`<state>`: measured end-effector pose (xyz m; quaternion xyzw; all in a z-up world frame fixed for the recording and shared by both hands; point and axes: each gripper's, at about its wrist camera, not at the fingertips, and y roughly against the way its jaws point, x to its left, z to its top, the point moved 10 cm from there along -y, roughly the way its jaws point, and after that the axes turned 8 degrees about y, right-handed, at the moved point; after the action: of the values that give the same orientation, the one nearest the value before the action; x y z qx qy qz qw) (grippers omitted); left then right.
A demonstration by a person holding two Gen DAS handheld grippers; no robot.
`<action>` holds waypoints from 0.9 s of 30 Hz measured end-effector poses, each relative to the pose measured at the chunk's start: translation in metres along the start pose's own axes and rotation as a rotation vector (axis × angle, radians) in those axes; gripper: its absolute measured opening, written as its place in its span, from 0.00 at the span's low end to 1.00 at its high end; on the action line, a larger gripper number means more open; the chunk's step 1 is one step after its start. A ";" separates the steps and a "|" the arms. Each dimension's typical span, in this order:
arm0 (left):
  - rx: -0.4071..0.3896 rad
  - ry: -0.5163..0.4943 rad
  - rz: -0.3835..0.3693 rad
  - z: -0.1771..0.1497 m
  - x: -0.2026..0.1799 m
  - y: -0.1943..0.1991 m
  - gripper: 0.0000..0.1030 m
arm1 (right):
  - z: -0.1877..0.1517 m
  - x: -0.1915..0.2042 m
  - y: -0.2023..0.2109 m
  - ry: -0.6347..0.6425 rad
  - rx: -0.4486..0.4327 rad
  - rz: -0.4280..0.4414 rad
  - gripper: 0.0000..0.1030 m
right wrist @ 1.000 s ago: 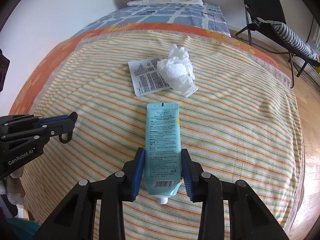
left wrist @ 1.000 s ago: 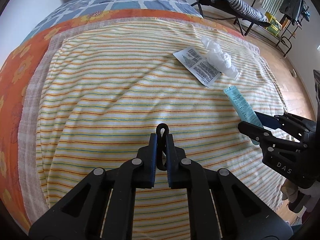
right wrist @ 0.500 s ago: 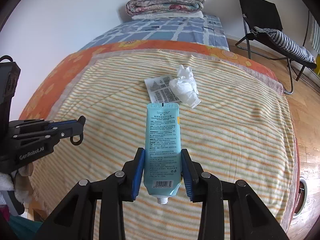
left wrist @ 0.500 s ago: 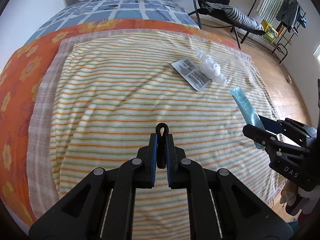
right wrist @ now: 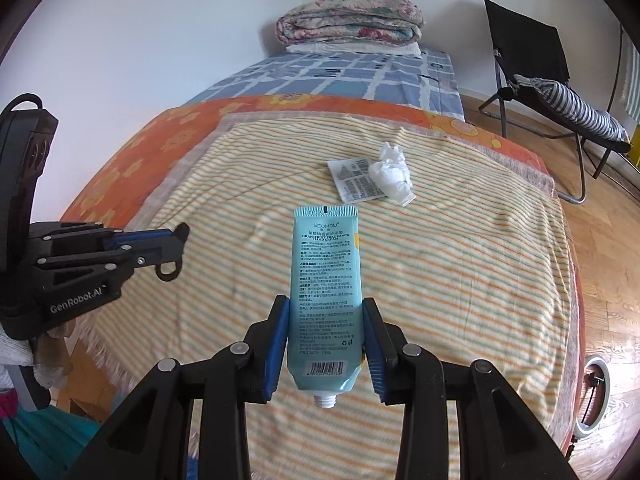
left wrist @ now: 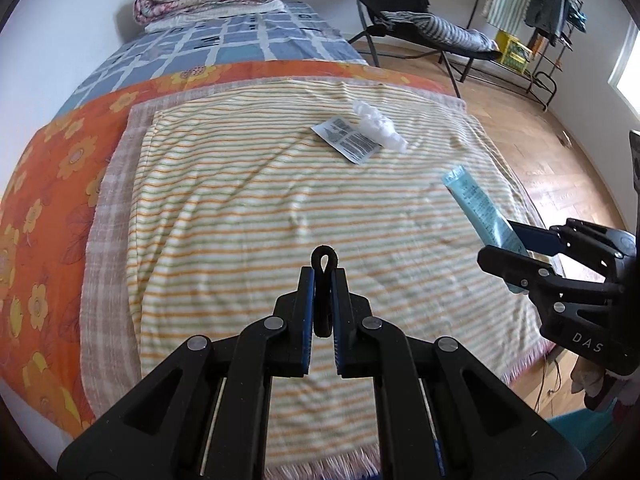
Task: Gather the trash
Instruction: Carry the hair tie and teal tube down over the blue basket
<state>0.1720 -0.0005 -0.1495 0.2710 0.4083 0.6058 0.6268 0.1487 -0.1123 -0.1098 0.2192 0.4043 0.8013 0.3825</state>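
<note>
Left wrist view: your left tongs (left wrist: 322, 280) pinch a small black loop (left wrist: 323, 261), while a printed packet (left wrist: 349, 144) and a crumpled tissue (left wrist: 379, 124) lie uncollected on the striped blanket (left wrist: 240, 208). Both sit farther off than a second ago. Right wrist view: your right tongs (right wrist: 326, 316) clamp the blue hand cream tube (right wrist: 325, 280), now lifted higher above the bed; one item taken, two left.

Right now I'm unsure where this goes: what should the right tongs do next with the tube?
Probably carry the blue tube, clamped in the right tongs, off the striped blanket. No bin shows; wrapper and tissue remain.
</note>
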 end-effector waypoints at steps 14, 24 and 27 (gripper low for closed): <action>-0.002 -0.063 -0.017 -0.059 -0.018 0.040 0.06 | -0.052 0.034 0.048 -0.006 -0.014 0.015 0.35; 0.033 -0.104 -0.017 -0.118 -0.029 0.055 0.06 | -0.103 0.058 0.079 -0.021 -0.004 0.039 0.35; 0.050 -0.122 -0.014 -0.136 -0.033 0.055 0.06 | -0.117 0.067 0.083 0.005 0.007 0.030 0.35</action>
<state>0.0300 -0.0475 -0.1683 0.3201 0.3861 0.5735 0.6477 -0.0057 -0.1477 -0.1068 0.2245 0.4046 0.8062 0.3686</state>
